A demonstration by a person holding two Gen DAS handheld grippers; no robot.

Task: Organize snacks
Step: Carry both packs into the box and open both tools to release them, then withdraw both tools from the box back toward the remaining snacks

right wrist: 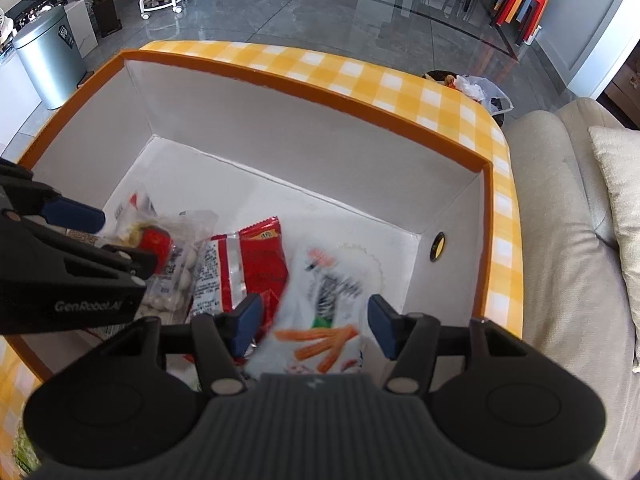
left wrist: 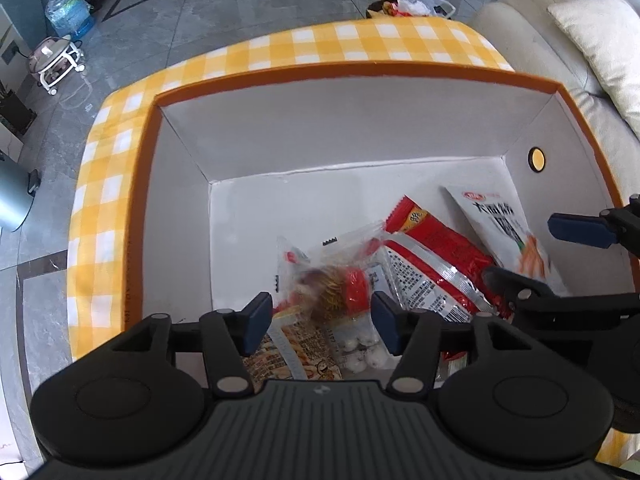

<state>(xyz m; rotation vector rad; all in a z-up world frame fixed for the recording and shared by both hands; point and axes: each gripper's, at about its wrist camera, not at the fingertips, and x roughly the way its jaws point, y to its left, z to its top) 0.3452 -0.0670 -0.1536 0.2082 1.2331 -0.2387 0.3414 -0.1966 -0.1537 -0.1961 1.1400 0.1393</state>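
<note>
An orange-rimmed box (left wrist: 360, 70) (right wrist: 320, 88) with white inner walls holds several snack packets. My left gripper (left wrist: 322, 326) hovers open over a blurred clear packet with red and yellow contents (left wrist: 332, 280); its pads stand beside the packet without pressing it. Under it lie a bag of white balls (left wrist: 360, 348) (right wrist: 180, 276) and an orange printed packet (left wrist: 288, 356). My right gripper (right wrist: 314, 328) (left wrist: 540, 256) is open around a blurred white packet with orange sticks (right wrist: 324, 292) (left wrist: 500, 220). A red packet (left wrist: 432, 256) (right wrist: 248, 264) lies between. In the right wrist view, the left gripper (right wrist: 108, 238) enters at the left.
The box stands on a yellow checked cloth (left wrist: 360, 40) (right wrist: 360, 72). A beige sofa (right wrist: 560, 220) with a cushion (left wrist: 600, 40) lies to the right. On the grey floor are a plastic bag (right wrist: 484, 88), a metal bin (right wrist: 48, 56) and a water bottle (left wrist: 68, 12).
</note>
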